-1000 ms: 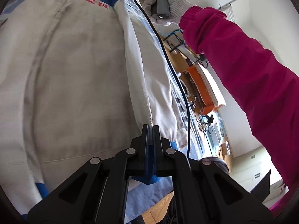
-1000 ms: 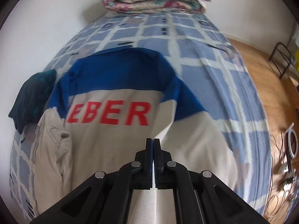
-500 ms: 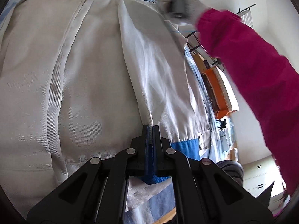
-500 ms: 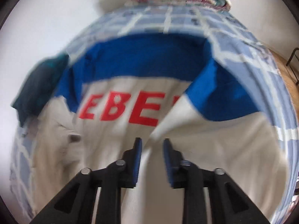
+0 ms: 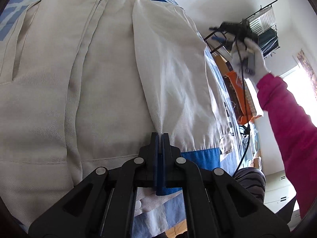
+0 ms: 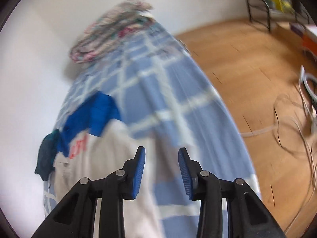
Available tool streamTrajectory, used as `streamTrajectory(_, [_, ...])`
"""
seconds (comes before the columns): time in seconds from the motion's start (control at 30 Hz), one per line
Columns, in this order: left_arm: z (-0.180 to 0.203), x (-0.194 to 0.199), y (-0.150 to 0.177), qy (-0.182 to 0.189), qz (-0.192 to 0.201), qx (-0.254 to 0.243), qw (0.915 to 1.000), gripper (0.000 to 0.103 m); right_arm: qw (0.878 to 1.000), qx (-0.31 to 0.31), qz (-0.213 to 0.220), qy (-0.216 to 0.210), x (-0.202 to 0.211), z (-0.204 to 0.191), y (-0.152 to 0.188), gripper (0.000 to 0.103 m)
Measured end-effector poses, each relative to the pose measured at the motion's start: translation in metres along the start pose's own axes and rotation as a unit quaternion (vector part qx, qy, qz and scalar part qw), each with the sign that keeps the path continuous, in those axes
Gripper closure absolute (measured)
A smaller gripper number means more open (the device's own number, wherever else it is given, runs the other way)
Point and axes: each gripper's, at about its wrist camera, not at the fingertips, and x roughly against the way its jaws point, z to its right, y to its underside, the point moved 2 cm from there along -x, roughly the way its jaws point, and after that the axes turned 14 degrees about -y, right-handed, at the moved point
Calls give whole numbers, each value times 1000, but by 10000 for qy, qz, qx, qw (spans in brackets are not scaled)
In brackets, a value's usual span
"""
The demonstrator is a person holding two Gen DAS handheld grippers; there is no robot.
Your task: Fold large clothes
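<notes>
A large white jacket [image 5: 111,75] with blue yoke, blue hem and red letters lies on the blue checked bed. Its right side is folded inward along a lengthwise crease. My left gripper [image 5: 159,136] is shut on the jacket's hem at the near end of that fold. My right gripper [image 6: 161,165] is open and empty, raised above the bed's right side, with the jacket [image 6: 118,158] below and left of it. In the left wrist view the right gripper [image 5: 227,26] is held high in a gloved hand, off to the right.
A folded floral quilt [image 6: 111,29] lies at the bed's far end. A dark green cloth [image 6: 46,156] sits at the left by the wall. Wooden floor [image 6: 247,69] with cables lies right of the bed. A metal rack [image 5: 261,25] and an orange item stand beyond.
My right gripper opened, let go of the jacket's fold and swung up and right, away from the bed. My left gripper stayed shut on the hem and the folded side settled flat.
</notes>
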Motion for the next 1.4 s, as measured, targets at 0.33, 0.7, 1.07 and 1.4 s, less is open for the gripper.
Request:
streamTrajectory(0.33, [4,9,-1,-190,-58,-54,9998,102,9892,1326,-615,-94,-60,-29,27,66])
streamTrajectory(0.7, [23,0,-8,-187,-128,-144,9996,102,9859,1603,-72,-474,-76,-48,-1,48])
streamTrajectory(1.07, [32,-5,-1,-125,-155,-133,9997,102,9811,1883,-96,-436,-63,-83,-9,103])
streamTrajectory(1.4, [47,-10,6,-129,-157,-366,9991,102,9536,2346,-505,1815,-85,-52,-14,84])
